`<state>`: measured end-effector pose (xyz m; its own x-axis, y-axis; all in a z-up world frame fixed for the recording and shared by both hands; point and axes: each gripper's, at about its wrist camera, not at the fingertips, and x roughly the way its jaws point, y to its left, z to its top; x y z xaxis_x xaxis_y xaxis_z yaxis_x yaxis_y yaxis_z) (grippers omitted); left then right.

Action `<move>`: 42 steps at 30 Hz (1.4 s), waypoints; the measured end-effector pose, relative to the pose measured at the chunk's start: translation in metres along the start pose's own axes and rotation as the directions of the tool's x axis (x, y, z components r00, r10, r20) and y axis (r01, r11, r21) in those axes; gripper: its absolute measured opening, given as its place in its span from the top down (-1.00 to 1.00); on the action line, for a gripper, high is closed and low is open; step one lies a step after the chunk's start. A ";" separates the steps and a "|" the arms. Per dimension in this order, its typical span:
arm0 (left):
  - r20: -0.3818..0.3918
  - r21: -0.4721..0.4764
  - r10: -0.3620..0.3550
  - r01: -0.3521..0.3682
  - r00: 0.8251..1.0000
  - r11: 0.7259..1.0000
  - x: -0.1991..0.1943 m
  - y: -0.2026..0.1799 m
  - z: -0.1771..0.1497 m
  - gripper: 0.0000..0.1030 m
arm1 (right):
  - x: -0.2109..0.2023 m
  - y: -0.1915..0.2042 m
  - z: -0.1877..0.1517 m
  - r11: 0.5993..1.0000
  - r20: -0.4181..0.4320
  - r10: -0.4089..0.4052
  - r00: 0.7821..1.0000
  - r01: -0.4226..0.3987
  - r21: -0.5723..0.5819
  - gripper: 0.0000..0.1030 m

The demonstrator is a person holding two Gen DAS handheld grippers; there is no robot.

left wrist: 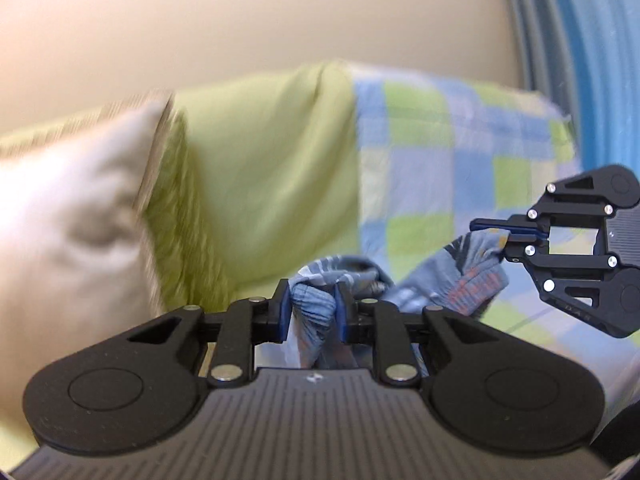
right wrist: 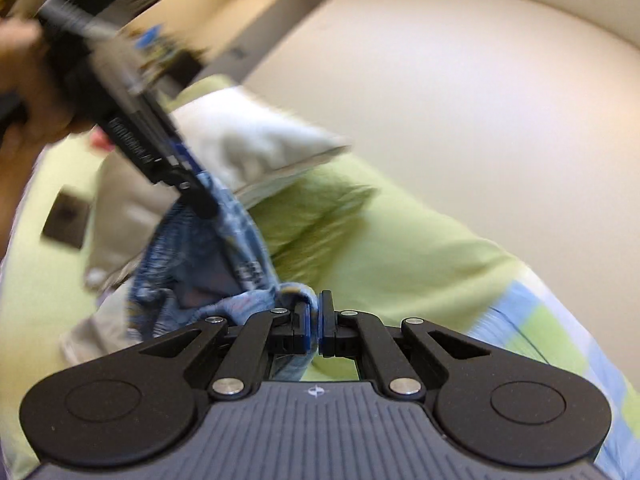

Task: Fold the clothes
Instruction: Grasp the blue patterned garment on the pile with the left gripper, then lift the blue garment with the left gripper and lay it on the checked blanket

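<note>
Blue patterned cloth, a small garment (left wrist: 452,280), is held up above the bed (left wrist: 272,184), stretched between both grippers. One bunched end is clamped in the left gripper (left wrist: 311,312), the other pinched by the right gripper (right wrist: 316,322). Its long axis runs between them. The lower edge is hidden; blur obscures its kind.

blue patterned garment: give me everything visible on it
The blue patterned garment is soft woven-looking cloth, light blue with darker blue and reddish print, bunched and creased. It hangs in the air above the green bedding, stretched between both tools: the left gripper is closed on a gathered bunch, the right gripper pinches an edge. Its full shape and type cannot be told.
</note>
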<state>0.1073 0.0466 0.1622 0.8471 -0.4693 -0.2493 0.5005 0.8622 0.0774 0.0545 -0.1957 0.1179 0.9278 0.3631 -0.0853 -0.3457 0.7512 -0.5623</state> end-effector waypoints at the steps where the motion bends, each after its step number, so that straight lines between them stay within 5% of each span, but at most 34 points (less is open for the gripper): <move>1: 0.032 0.012 -0.018 0.018 0.999 1.000 -0.004 -0.010 0.015 0.65 | -0.014 -0.017 0.003 0.999 0.001 -0.029 1.000 0.029 0.043 1.00; 6: 0.121 0.012 -0.114 0.114 0.986 0.993 -0.017 -0.063 0.058 0.65 | -0.096 -0.080 0.004 0.964 -0.016 -0.156 0.988 0.156 0.216 1.00; 13: 0.175 -0.114 -0.192 0.213 0.966 0.970 -0.038 -0.124 0.067 0.65 | -0.225 -0.112 -0.023 0.899 -0.065 -0.313 0.947 0.318 0.302 1.00; 21: 0.220 -0.192 -0.259 0.302 0.941 0.934 -0.038 -0.197 0.095 0.64 | -0.305 -0.140 -0.029 0.818 -0.114 -0.480 0.870 0.491 0.300 1.00; 26: 0.146 -0.198 -0.253 0.279 0.956 0.940 0.061 -0.241 0.113 0.63 | -0.274 -0.202 -0.086 0.757 -0.235 -0.535 0.811 0.584 0.293 1.00; 30: -0.006 -0.236 -0.275 0.266 0.961 0.935 0.196 -0.258 0.089 0.50 | -0.205 -0.256 -0.189 0.714 -0.422 -0.519 0.743 0.649 0.264 1.00; 32: -0.083 -0.261 -0.285 0.255 0.955 0.931 0.257 -0.262 0.065 0.47 | -0.173 -0.274 -0.249 0.704 -0.523 -0.495 0.694 0.673 0.228 0.99; 34: -0.150 -0.267 -0.313 0.266 0.938 0.926 0.301 -0.262 0.035 0.45 | -0.136 -0.274 -0.306 0.709 -0.635 -0.462 0.619 0.688 0.156 0.96; 36: -0.205 -0.239 -0.333 0.282 0.920 0.929 0.336 -0.265 0.005 0.40 | -0.119 -0.274 -0.355 0.708 -0.718 -0.431 0.546 0.698 0.106 0.71; 37: -0.233 -0.215 -0.337 0.290 0.912 0.933 0.349 -0.269 -0.008 0.33 | -0.123 -0.272 -0.374 0.693 -0.737 -0.418 0.532 0.711 0.120 0.60; 42: -0.344 -0.092 -0.370 0.362 0.863 0.928 0.403 -0.295 -0.051 0.27 | -0.154 -0.245 -0.407 0.666 -0.726 -0.401 0.559 0.722 0.188 0.46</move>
<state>0.2920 -0.3867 -0.0100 0.4840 -0.6587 -0.5761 0.7543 0.6478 -0.1071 0.0534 -0.6600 -0.0657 0.7585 -0.4987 -0.4195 0.4134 0.8659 -0.2817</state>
